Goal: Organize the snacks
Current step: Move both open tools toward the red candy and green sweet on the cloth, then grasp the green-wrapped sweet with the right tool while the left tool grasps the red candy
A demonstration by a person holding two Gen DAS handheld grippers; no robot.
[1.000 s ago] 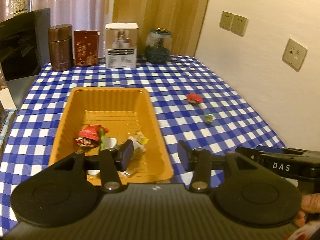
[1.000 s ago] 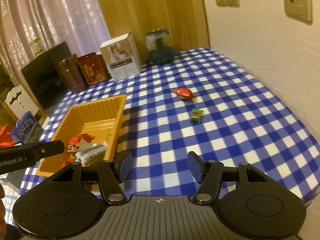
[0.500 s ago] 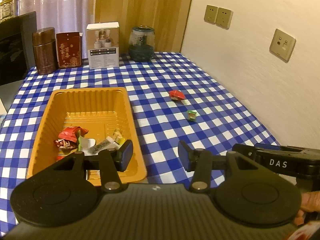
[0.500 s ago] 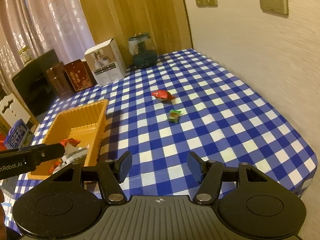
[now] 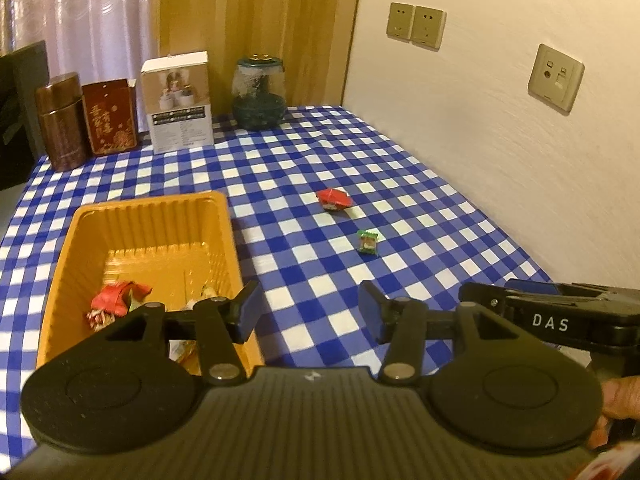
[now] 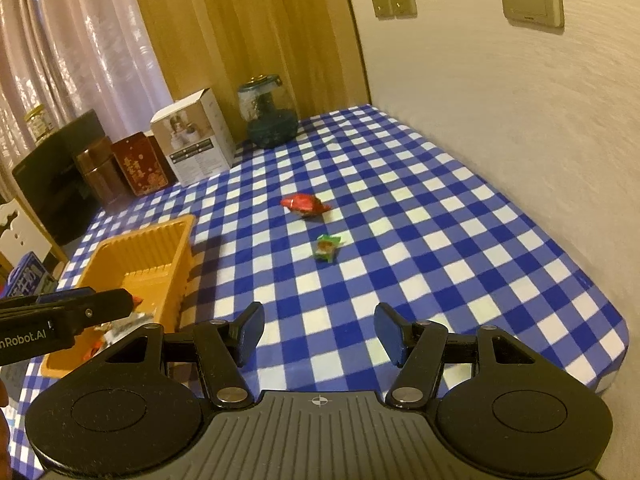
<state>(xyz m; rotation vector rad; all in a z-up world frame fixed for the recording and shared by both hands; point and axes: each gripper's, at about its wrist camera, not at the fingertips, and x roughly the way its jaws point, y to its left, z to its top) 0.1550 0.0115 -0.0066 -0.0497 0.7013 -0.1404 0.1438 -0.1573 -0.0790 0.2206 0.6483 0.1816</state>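
Observation:
An orange tray (image 5: 152, 216) (image 6: 136, 248) sits on the blue checked tablecloth and holds several wrapped snacks, one of them red (image 5: 116, 298). Two snacks lie loose on the cloth to its right: a red one (image 5: 334, 199) (image 6: 305, 204) and, nearer, a small green one (image 5: 368, 241) (image 6: 328, 246). My left gripper (image 5: 308, 314) hovers at the tray's near right corner; its jaws are opening and nothing is between them. My right gripper (image 6: 318, 332) stands open and empty over the cloth, short of the green snack. Each gripper's side shows in the other's view.
Along the table's far edge stand a brown canister (image 5: 60, 120), a red tin (image 5: 110, 116), a white box (image 5: 178, 102) and a glass jar (image 5: 259, 94). A wall with sockets (image 5: 554, 76) runs along the right side. The table's right corner (image 6: 608, 360) is close.
Both views have shifted to the right: the tray has slid left in frame and the two loose snacks sit more central. The left gripper's jaws stand slightly wider.

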